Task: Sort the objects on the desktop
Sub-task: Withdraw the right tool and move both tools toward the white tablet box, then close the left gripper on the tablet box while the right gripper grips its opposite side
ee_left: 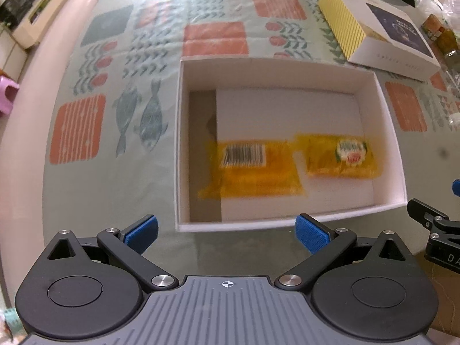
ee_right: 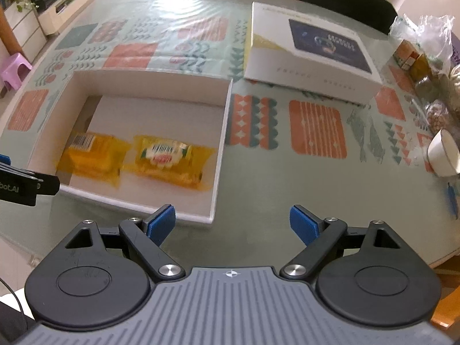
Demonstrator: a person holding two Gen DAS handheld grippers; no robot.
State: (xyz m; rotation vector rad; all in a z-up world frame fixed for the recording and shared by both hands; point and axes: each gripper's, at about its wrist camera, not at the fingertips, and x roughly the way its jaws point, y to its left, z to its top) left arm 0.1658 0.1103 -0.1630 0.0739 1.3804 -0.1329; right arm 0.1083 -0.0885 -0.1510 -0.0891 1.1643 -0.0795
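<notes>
An open white box [ee_left: 385, 115] [ee_right: 222, 132] lies on the patterned tablecloth. Two yellow snack packets lie side by side inside it: one barcode up [ee_left: 253, 169] [ee_right: 89, 158], one logo up [ee_left: 342, 155] [ee_right: 169, 161]. My left gripper [ee_left: 227, 234] is open and empty, hovering just in front of the box's near wall. My right gripper [ee_right: 233, 224] is open and empty, above bare tablecloth by the box's near right corner. Each gripper's edge shows in the other's view.
A closed white box with a yellow striped side [ee_left: 382, 26] [ee_right: 310, 51] lies behind the open box. Plastic bags, small cartons and jars [ee_right: 422, 57] crowd the right edge. A white cup [ee_right: 442, 152] stands at the right. A purple stool [ee_right: 15, 69] is on the floor left.
</notes>
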